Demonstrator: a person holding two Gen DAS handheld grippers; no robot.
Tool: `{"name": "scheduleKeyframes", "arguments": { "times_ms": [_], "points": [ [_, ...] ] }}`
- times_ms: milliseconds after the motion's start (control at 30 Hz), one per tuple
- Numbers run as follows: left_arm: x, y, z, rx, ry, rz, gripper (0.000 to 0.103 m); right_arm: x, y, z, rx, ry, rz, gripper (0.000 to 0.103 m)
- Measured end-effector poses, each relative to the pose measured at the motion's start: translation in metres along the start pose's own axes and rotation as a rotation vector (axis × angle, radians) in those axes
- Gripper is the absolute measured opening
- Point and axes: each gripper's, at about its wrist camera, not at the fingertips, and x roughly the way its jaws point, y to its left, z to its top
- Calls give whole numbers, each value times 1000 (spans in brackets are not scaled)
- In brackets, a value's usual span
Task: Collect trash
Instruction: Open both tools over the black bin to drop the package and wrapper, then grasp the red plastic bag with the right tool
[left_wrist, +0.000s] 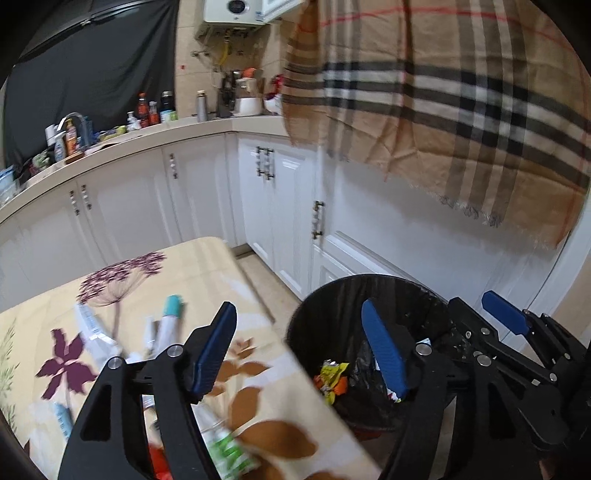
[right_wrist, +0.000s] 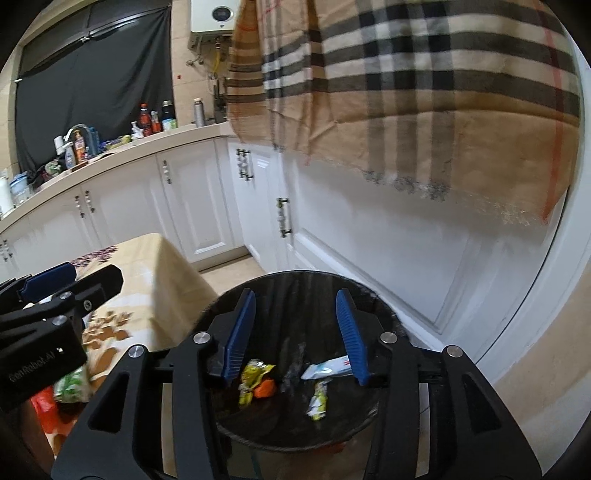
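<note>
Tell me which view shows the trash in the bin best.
Right wrist: it looks straight down into the bin, showing several wrappers. Left wrist shows the bin obliquely, with only one wrapper clump clear.

My left wrist camera looks down over the tabletop (left_wrist: 255, 295) edge, my right sits close above the black bin (right_wrist: 295, 435); both share that bin (left_wrist: 332, 325).

A home kitchen. White cabinet doors (left_wrist: 122, 206) run under a pale countertop (left_wrist: 155, 138) from nine to twelve o'clock, with a sink faucet (left_wrist: 75, 122), sauce bottles (left_wrist: 147, 110) and a wall water heater (left_wrist: 236, 13) above. A flowered tablecloth (left_wrist: 255, 406) sits near.
</note>
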Motion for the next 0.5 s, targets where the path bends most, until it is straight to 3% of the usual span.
{"name": "scheduleKeyframes", "arguments": {
  "times_ms": [500],
  "points": [
    [-96,122,-51,-163,-13,215,75,-56,109,-21,-120,20,233,46]
  ]
}}
